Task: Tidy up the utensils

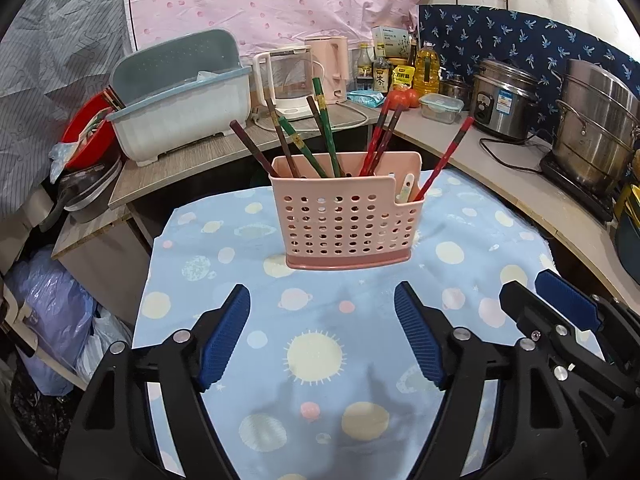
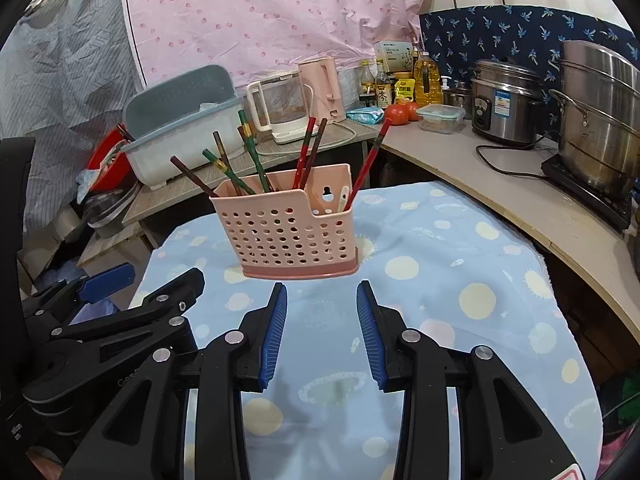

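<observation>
A pink perforated utensil holder stands upright on the blue planet-print cloth; it also shows in the right wrist view. Several chopsticks stand in it: brown and green ones on the left, red ones in the middle, one red chopstick and a white utensil in the small right compartment. My left gripper is open and empty, short of the holder. My right gripper is open and empty, just in front of the holder's base. Each gripper shows in the other's view.
A blue-grey dish rack, a glass kettle and a pink kettle stand on the back counter. Bottles, tomatoes, a lidded container, a rice cooker and a steel steamer pot line the right counter.
</observation>
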The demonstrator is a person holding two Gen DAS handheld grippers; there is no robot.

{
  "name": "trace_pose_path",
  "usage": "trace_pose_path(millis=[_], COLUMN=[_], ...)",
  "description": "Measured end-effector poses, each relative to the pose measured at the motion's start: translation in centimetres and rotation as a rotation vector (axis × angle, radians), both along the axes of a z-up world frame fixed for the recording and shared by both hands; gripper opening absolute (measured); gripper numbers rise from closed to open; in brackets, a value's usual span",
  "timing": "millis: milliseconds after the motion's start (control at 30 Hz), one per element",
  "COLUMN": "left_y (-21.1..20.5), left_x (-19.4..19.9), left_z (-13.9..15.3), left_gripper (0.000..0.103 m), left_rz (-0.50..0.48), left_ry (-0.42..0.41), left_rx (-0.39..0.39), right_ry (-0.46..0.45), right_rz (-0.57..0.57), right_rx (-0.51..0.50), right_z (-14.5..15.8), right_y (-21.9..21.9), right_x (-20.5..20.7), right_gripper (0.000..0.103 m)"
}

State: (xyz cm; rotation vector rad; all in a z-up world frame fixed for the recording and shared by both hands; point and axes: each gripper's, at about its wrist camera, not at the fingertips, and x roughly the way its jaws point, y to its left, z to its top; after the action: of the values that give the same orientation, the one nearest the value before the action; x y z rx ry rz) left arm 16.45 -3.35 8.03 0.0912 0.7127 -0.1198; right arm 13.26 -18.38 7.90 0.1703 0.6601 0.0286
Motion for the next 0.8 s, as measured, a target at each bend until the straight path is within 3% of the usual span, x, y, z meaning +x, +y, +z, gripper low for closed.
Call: trace_pose_path(millis=[200, 433, 800], left_y=[0.0, 0.2, 1.2], left_x=[-0.6, -0.9, -1.1], left_z=[-0.6, -1.1, -1.8], left_gripper=[0.083, 0.09, 0.096], left_rz=[0.022, 0.04, 0.078], left_ry=[0.006, 0.018, 0.046], left_rx=[0.015, 0.025, 0.019], right_ry=[0.011, 0.026, 0.054], right_rz=[-0.031, -0.051, -0.059], right_rx=[-0.02, -0.029, -0.017], right_z=[-0.2, -0.8, -1.5], right_y=[-0.7, -1.0, -1.3], right_x=[-0.9, -1.3, -1.8], right_gripper=[0.049, 0.059, 0.085])
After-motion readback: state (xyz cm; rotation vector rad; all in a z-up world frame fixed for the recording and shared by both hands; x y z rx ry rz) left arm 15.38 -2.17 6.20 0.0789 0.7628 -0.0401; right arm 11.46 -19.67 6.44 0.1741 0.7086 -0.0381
